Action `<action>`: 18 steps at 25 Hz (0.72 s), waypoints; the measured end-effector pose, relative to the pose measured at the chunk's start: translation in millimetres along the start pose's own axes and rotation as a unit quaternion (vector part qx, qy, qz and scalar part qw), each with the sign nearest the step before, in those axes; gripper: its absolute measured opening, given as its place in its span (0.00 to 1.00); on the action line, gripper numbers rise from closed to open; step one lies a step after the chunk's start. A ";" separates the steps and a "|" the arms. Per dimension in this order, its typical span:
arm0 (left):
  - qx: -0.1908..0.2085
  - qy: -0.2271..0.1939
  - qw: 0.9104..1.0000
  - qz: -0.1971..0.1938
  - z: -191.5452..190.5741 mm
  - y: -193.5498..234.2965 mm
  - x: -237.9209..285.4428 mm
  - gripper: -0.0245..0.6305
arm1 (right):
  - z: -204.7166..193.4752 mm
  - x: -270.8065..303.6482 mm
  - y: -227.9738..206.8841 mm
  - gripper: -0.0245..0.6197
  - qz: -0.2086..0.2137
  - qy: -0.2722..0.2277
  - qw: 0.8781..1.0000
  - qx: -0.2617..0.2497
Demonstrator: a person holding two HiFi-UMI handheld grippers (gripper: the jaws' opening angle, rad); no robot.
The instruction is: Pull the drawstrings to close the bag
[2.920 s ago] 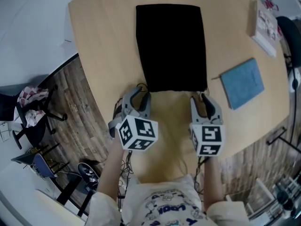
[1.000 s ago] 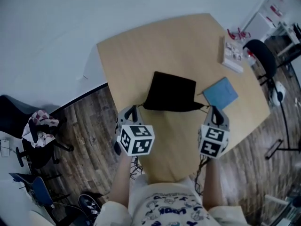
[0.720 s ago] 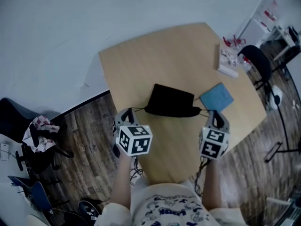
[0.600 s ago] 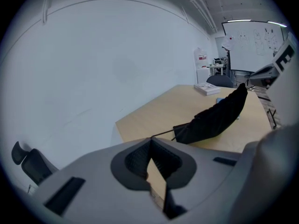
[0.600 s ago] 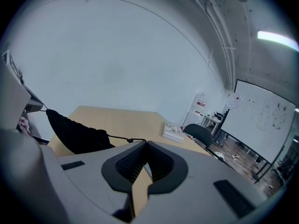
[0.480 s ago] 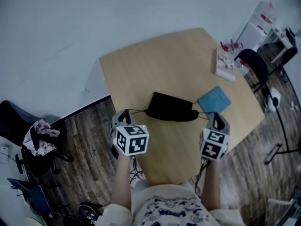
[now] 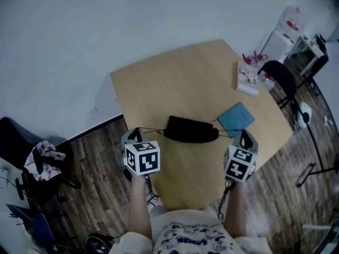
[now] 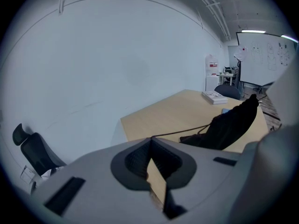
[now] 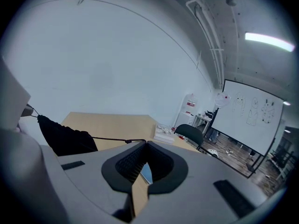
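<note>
The black bag [image 7: 190,129] hangs bunched into a narrow strip over the wooden table [image 7: 175,83], between my two grippers. A thin drawstring [image 7: 151,130] runs taut from its left end to my left gripper [image 7: 133,134], which is shut on it. Another drawstring [image 7: 229,136] runs from its right end to my right gripper [image 7: 243,136], also shut on it. In the left gripper view the bag [image 8: 231,122] is at the right and the string [image 8: 180,132] leads into the closed left gripper [image 8: 150,141]. In the right gripper view the bag [image 9: 65,136] is at the left, its string [image 9: 110,139] entering the right gripper [image 9: 145,144].
A blue notebook [image 7: 235,119] lies just right of the bag, a white book [image 7: 247,80] at the table's far right corner. A black office chair [image 7: 280,75] stands beyond that corner, another chair [image 7: 26,163] on the wood floor at the left. A whiteboard [image 9: 252,111] is at the right.
The bag has gone from a flat rectangle to a narrow gathered bunch. My grippers have moved apart and back, drawing both strings taut, and the view has pulled further away from the table.
</note>
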State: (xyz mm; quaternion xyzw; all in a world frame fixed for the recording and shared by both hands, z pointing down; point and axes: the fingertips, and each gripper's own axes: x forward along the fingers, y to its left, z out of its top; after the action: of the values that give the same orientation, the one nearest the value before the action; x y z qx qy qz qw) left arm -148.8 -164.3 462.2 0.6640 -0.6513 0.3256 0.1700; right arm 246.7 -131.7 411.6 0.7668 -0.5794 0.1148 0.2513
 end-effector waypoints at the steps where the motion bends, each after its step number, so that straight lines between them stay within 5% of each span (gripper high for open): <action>1: -0.005 0.001 1.000 0.003 0.5 1.6 -0.6 0.04 | 1.5 -1.0 -2.5 0.05 -0.003 -0.003 1.000 0.002; 18: -0.044 -0.002 0.997 0.063 9.8 35.0 -13.7 0.04 | 6.9 -8.8 -41.6 0.05 -0.051 -0.017 0.998 0.034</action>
State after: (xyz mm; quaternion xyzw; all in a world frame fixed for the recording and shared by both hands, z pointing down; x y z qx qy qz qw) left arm -180.1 -163.6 439.1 0.6140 -0.7060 0.3055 0.1766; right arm 282.6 -119.5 391.1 0.8055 -0.5391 0.1085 0.2211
